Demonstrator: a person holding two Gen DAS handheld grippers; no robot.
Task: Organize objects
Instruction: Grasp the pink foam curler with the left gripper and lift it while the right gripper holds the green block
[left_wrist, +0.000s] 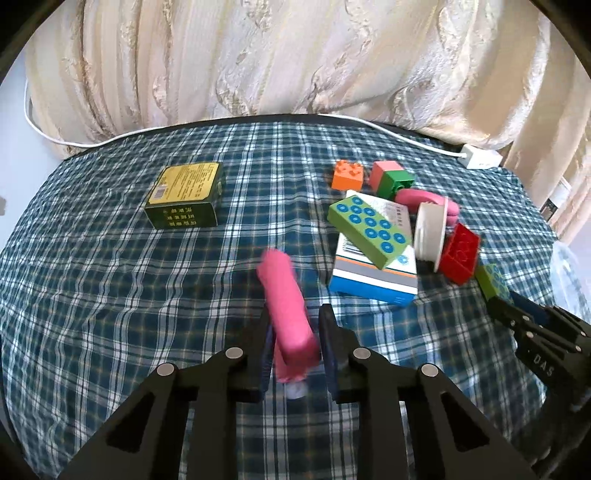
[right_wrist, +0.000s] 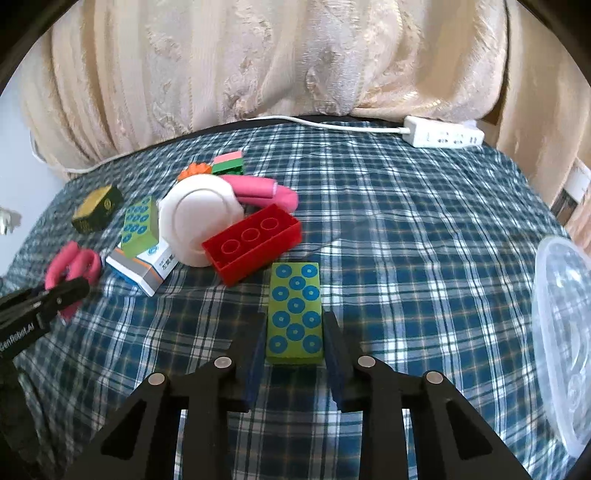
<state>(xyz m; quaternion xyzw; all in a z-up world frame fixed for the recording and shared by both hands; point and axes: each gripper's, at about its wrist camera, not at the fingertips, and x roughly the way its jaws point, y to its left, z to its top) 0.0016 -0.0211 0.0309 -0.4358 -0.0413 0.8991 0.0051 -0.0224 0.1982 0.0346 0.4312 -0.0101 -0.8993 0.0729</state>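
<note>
The pink roll (left_wrist: 286, 310) looks soft and light, so it should squash under a grip; the left gripper (left_wrist: 293, 345) has its fingers closed on its near end, above the plaid surface (left_wrist: 110, 280). The green dotted block (right_wrist: 294, 314), stiff and smooth-sided, sits clamped across its long sides in the right gripper (right_wrist: 295, 350), just beside the red brick (right_wrist: 251, 243).

The right gripper (right_wrist: 295, 332) clamps a green block (right_wrist: 294, 314) with blue rings above the plaid cloth (right_wrist: 406, 229). Behind it lie a red brick (right_wrist: 251, 243) and a white lid (right_wrist: 199, 221). At left, the left gripper (right_wrist: 55, 295) holds a pink roll (right_wrist: 74, 264).
</note>
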